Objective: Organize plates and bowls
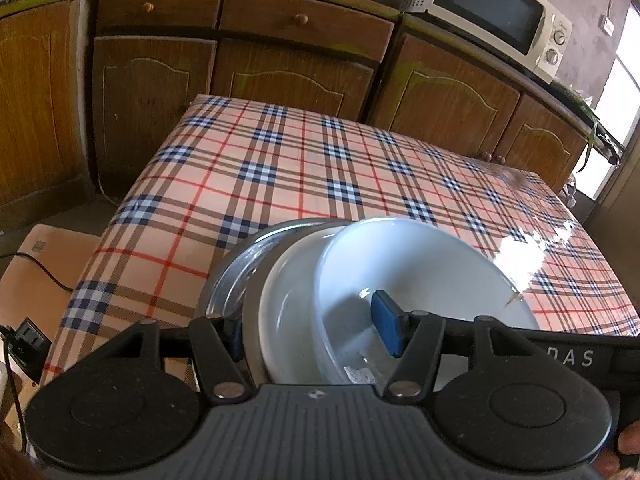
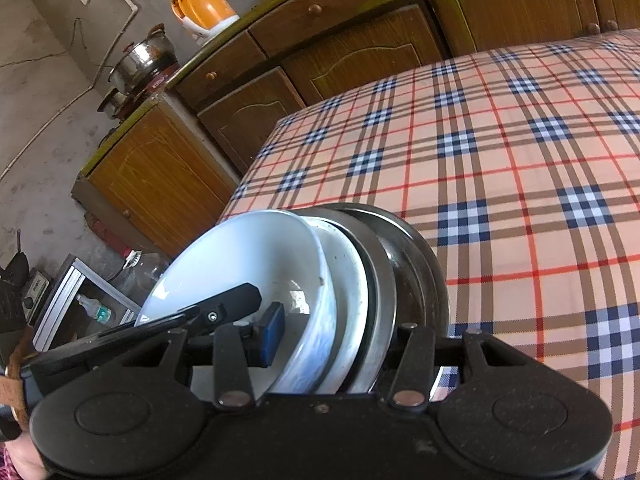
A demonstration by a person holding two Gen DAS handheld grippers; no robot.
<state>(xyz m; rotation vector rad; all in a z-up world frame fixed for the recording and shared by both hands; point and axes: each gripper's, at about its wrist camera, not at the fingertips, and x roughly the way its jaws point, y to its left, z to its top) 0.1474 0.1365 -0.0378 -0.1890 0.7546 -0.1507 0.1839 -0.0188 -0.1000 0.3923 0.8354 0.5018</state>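
A nested stack of dishes hangs between both grippers above the plaid table (image 1: 304, 168). In the left wrist view a pale blue bowl (image 1: 420, 264) sits innermost, then a white plate (image 1: 288, 296), then a steel plate (image 1: 236, 264). My left gripper (image 1: 316, 332) is shut on the stack's rim, one blue pad (image 1: 386, 322) inside the bowl. In the right wrist view the same blue bowl (image 2: 240, 264), white plate (image 2: 348, 280) and steel plates (image 2: 416, 264) stand on edge. My right gripper (image 2: 340, 332) is shut on the stack, blue pad (image 2: 272, 332) inside the bowl.
Wooden cabinets (image 1: 260, 60) line the wall behind the table, with a microwave (image 1: 492, 12) on the counter. An orange kettle (image 2: 202, 10) and a steel pot (image 2: 144, 60) stand on the counter. A cardboard box (image 1: 44, 280) and a low shelf (image 2: 80, 300) are on the floor.
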